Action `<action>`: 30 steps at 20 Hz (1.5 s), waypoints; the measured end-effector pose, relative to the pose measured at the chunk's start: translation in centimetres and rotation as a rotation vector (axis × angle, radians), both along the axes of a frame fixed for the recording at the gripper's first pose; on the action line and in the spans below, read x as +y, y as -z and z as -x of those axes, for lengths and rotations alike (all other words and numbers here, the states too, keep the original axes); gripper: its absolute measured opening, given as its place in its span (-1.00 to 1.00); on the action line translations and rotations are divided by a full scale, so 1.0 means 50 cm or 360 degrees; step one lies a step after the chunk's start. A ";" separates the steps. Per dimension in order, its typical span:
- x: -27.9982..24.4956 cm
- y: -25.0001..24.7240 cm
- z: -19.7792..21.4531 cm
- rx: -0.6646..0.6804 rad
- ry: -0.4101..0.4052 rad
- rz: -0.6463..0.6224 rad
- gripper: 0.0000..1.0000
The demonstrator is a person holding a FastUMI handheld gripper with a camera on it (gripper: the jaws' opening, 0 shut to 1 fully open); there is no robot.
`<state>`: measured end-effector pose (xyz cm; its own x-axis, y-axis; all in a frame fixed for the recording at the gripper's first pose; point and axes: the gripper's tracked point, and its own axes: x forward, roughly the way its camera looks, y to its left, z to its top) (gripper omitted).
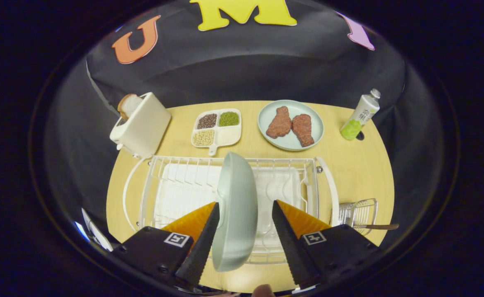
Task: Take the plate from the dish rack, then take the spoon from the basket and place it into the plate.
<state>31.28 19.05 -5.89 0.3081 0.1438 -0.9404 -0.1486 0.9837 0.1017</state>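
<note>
A pale green plate (237, 214) stands on its edge in the white wire dish rack (180, 181) on the wooden table. My gripper (246, 203) is open, one finger on each side of the plate. The left finger lies close against the plate's face, while a clear gap separates the right finger from it. To the right of the rack hangs a small wire basket (359, 210). A spoon's wooden handle (380, 226) pokes out of it sideways, and its bowl is hidden inside.
Beyond the rack stand a white toaster (140, 123) with a bread slice, a divided dish of beans (217, 127), a light plate with two meat pieces (290, 124) and a green-white bottle (359, 115). Bare tabletop (357, 169) lies right of the rack.
</note>
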 end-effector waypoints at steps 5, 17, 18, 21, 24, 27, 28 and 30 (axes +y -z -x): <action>0.021 0.042 0.010 0.0077 0.0024 0.0064 0.27; 0.001 -0.007 0.005 -0.0039 0.0205 0.0380 -0.26; -0.004 -0.015 0.005 -0.0062 0.0206 0.0431 -0.26; 0.003 -0.051 -0.001 -0.0141 0.0219 0.0505 -0.26; 0.021 -0.093 0.006 -0.0227 0.0229 0.0478 -0.26; 0.054 -0.127 0.045 -0.0338 0.0250 0.0315 -0.26; 0.069 -0.135 0.068 -0.0353 0.0244 0.0233 -0.26; 0.075 -0.148 0.114 -0.0379 0.0227 0.0108 -0.26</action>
<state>25.57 22.82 1.50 0.5339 0.0220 -0.8452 -0.0199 0.9997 0.0135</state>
